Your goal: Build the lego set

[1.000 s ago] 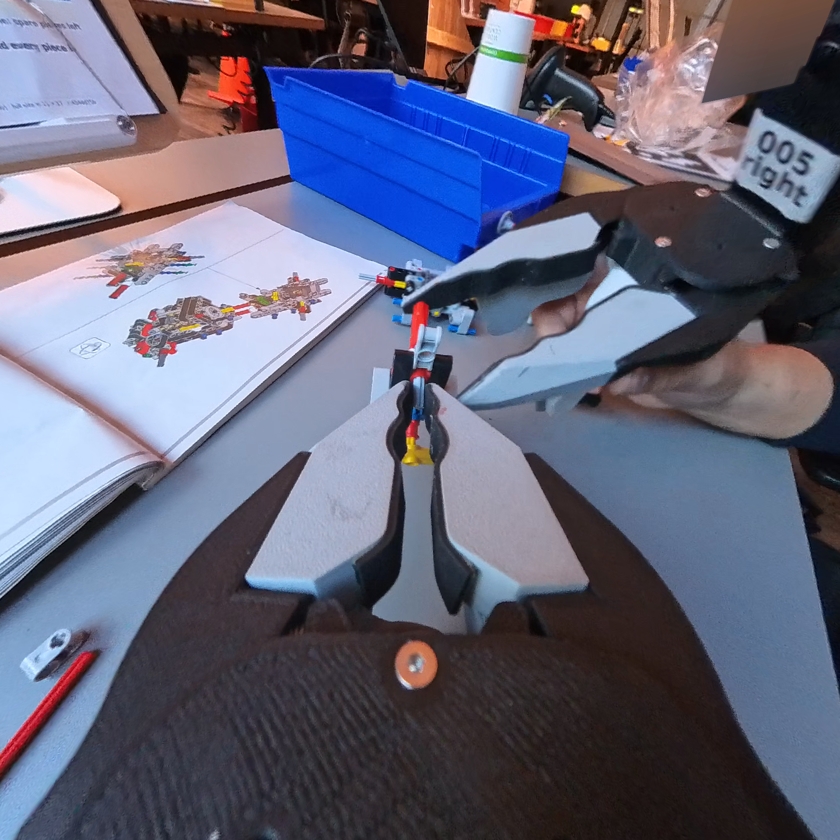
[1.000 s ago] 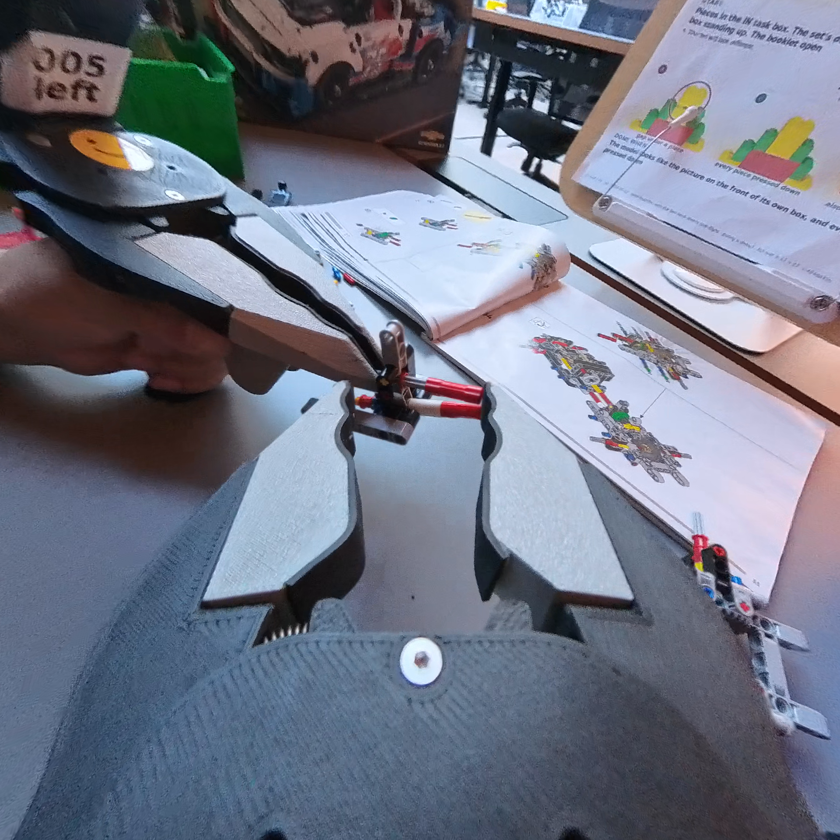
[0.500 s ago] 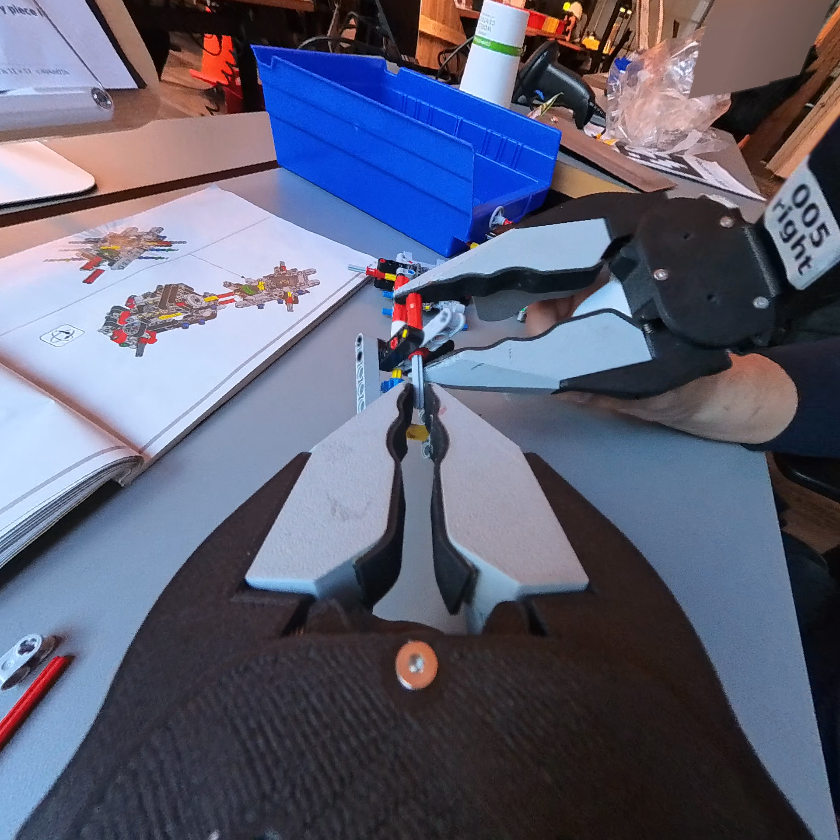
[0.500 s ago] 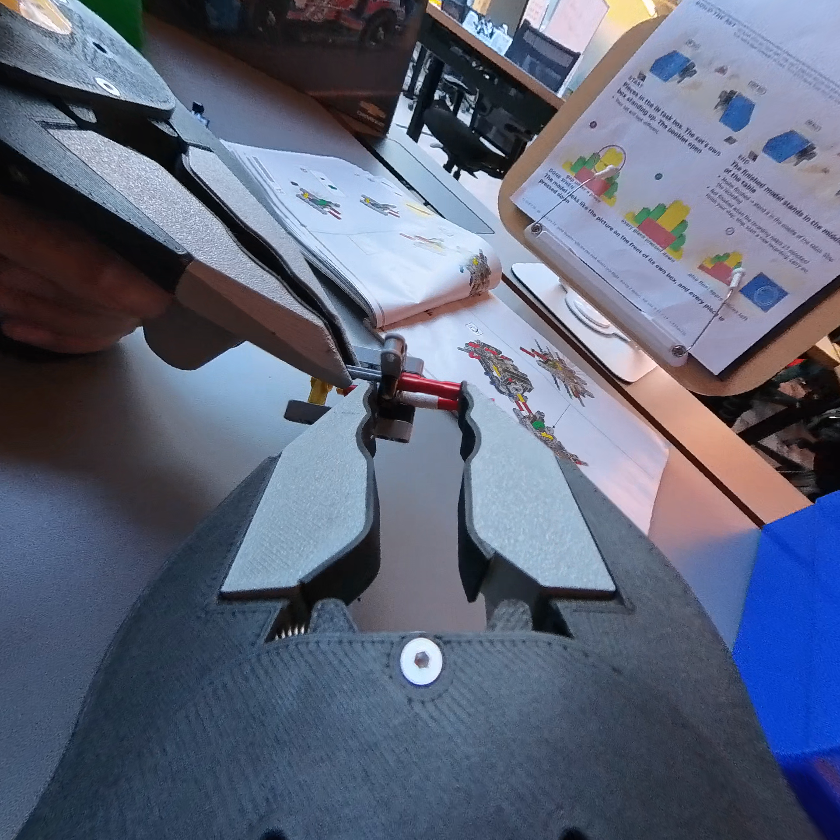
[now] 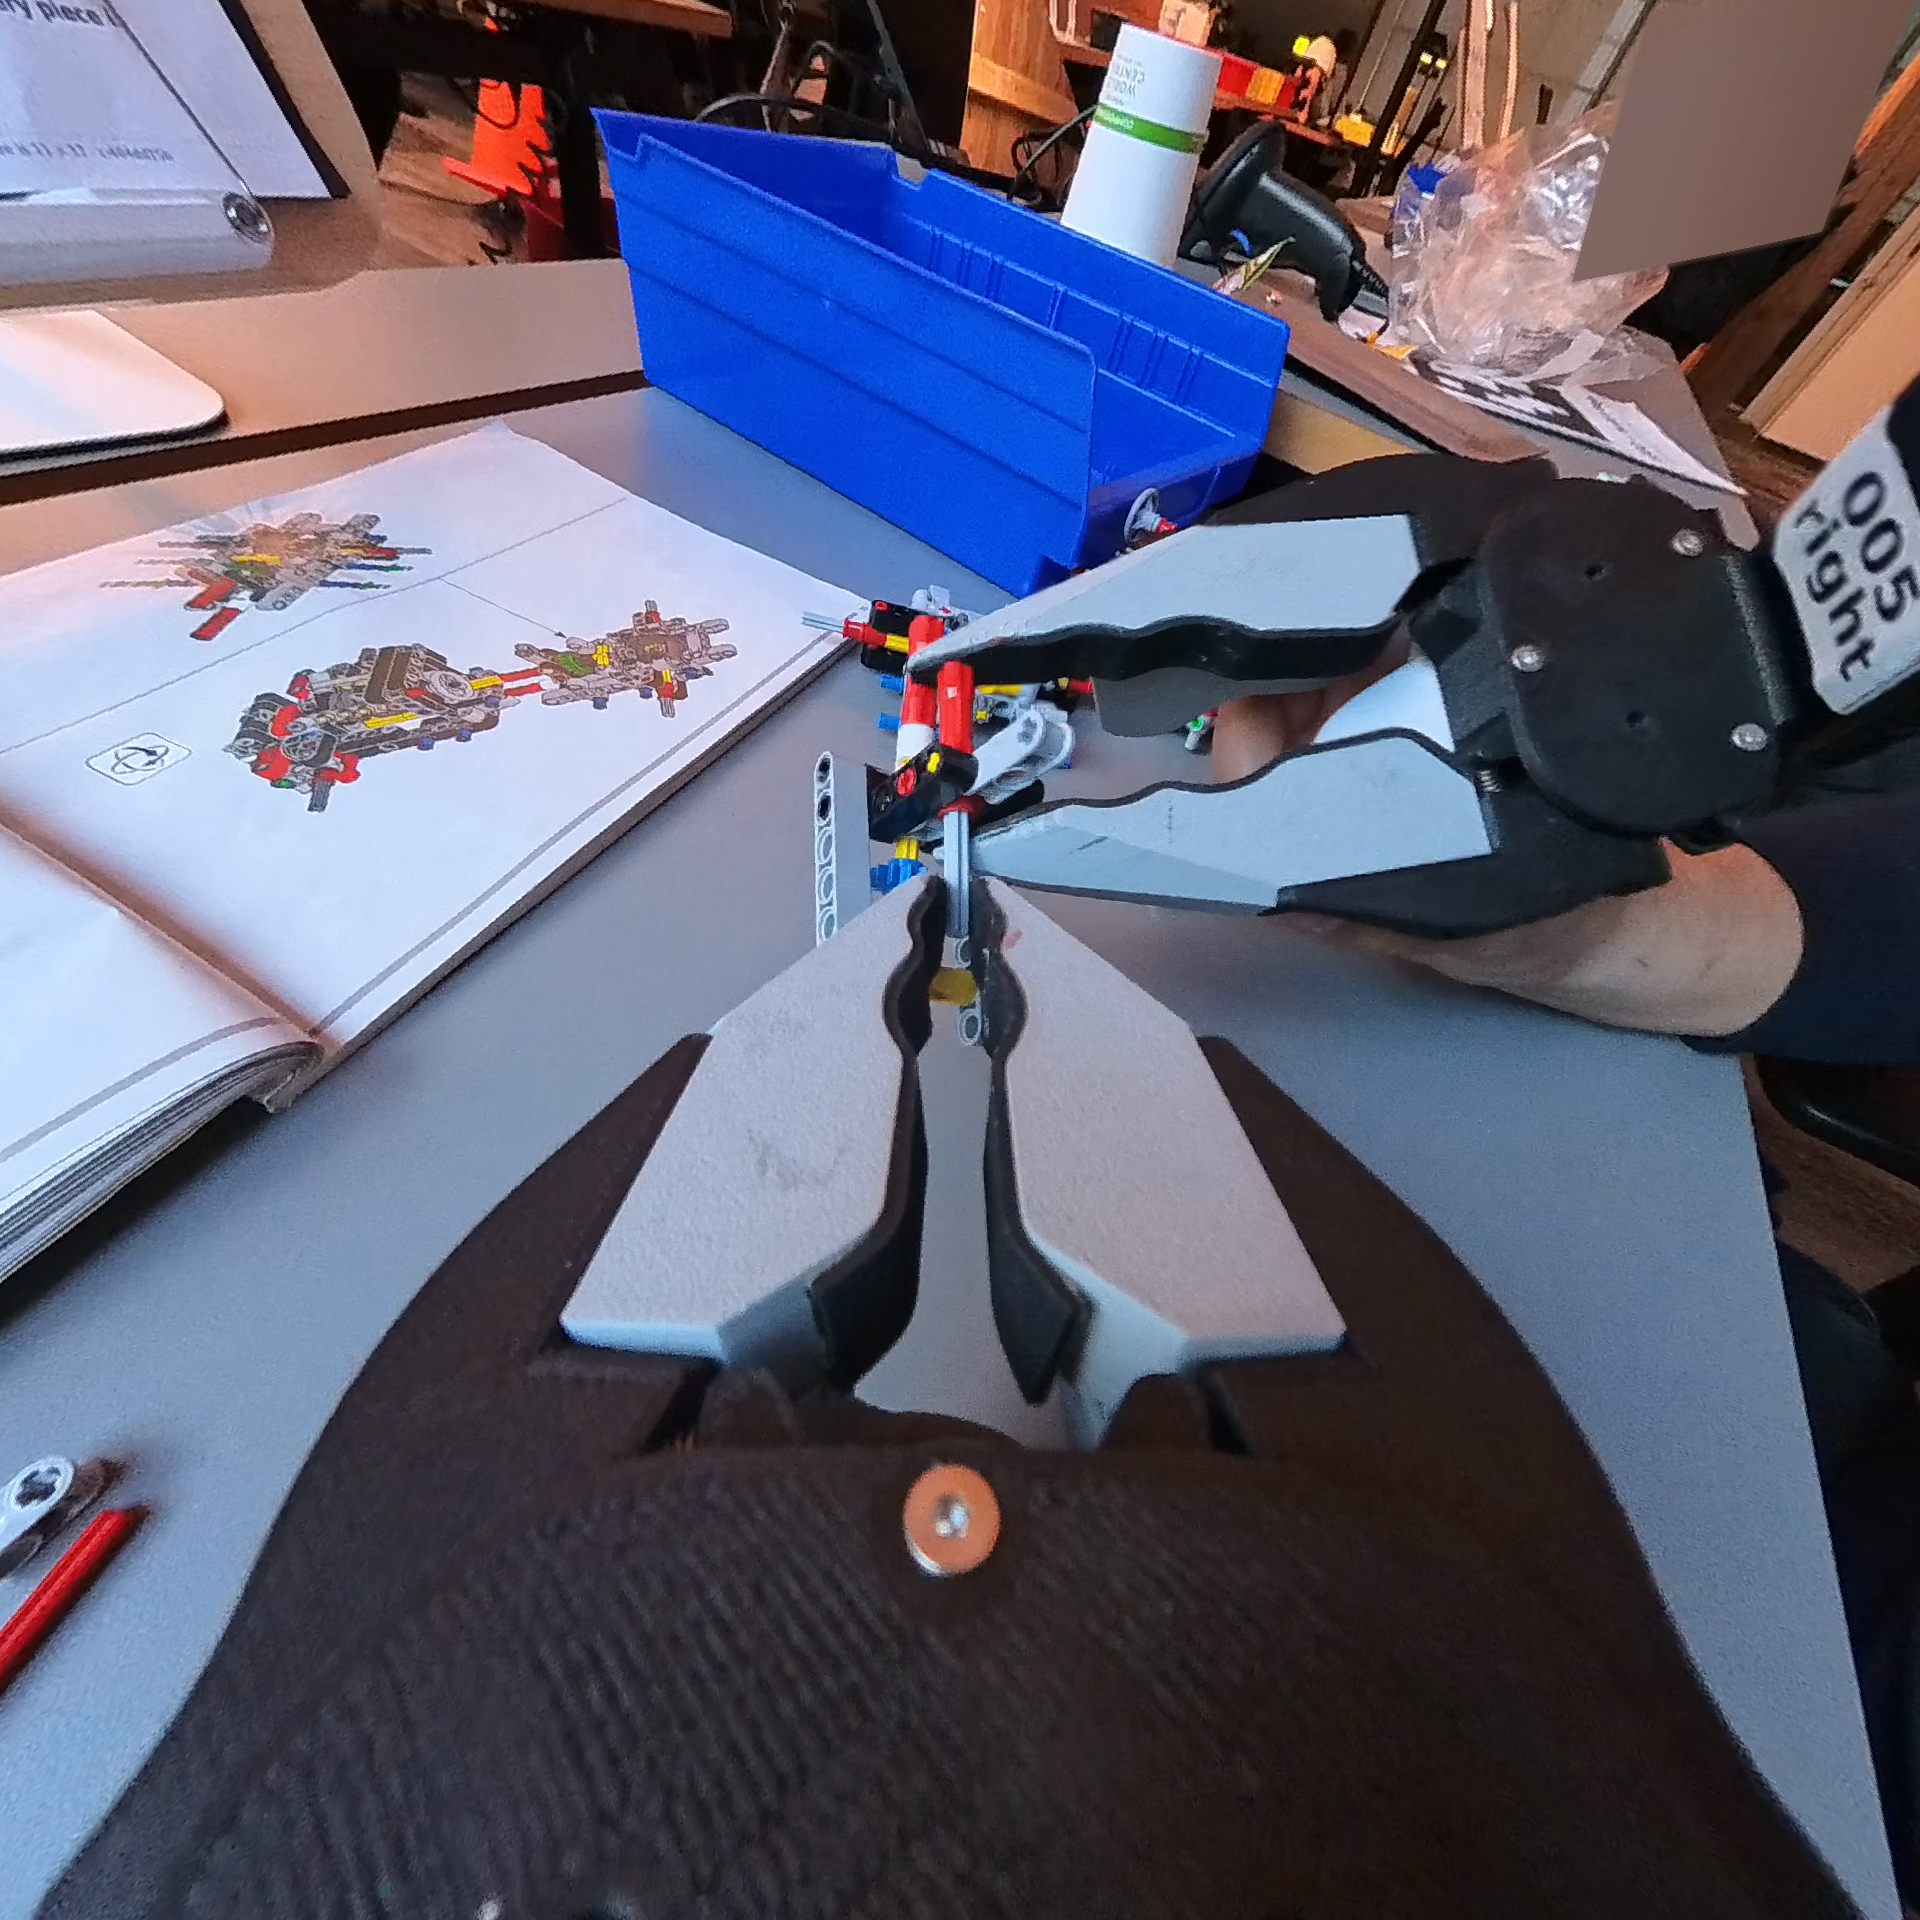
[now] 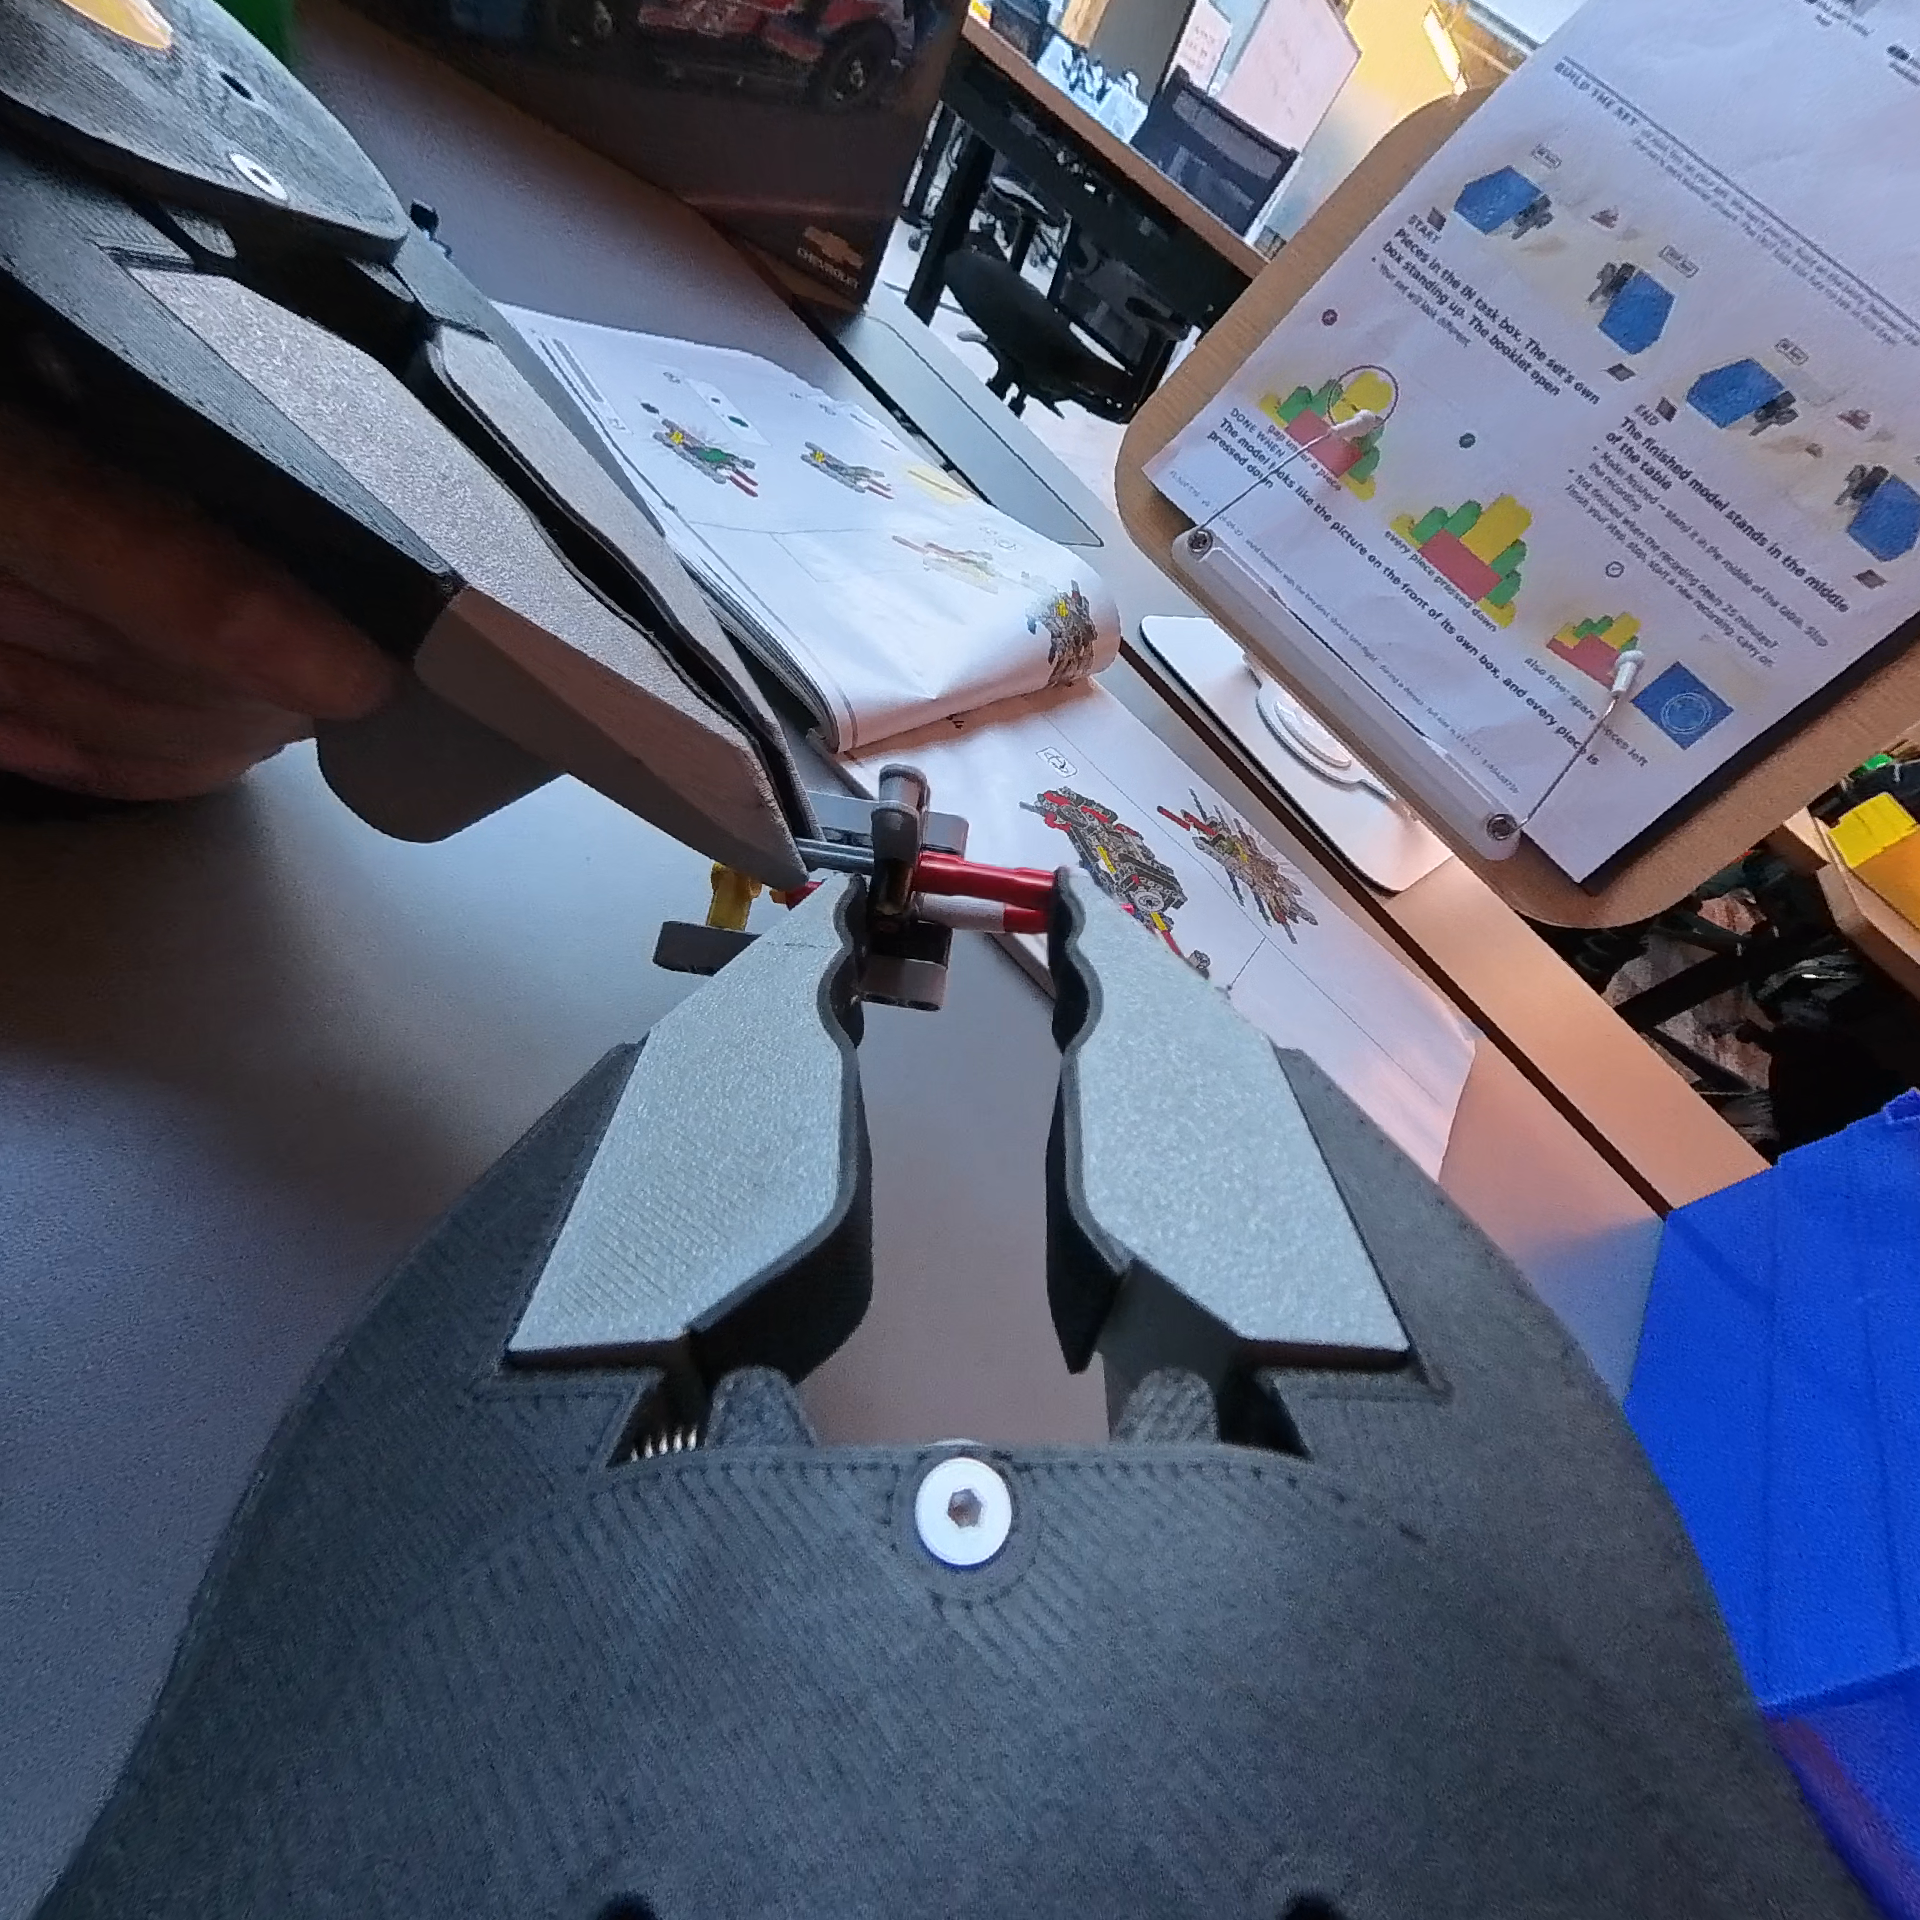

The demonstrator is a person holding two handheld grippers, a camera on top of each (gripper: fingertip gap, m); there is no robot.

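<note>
At the far side of the grey table (image 5: 1351,1143), a blue bin (image 5: 935,312) shows only a small grey part at its open end; the rest of its inside is hidden. The left gripper (image 5: 954,935) is pinched tight on a grey axle (image 5: 958,873) of a small brick assembly (image 5: 935,769) held above the table. The right gripper (image 6: 956,914) is partly closed, its pads pressing the assembly's red rods (image 6: 987,894) lengthwise.
</note>
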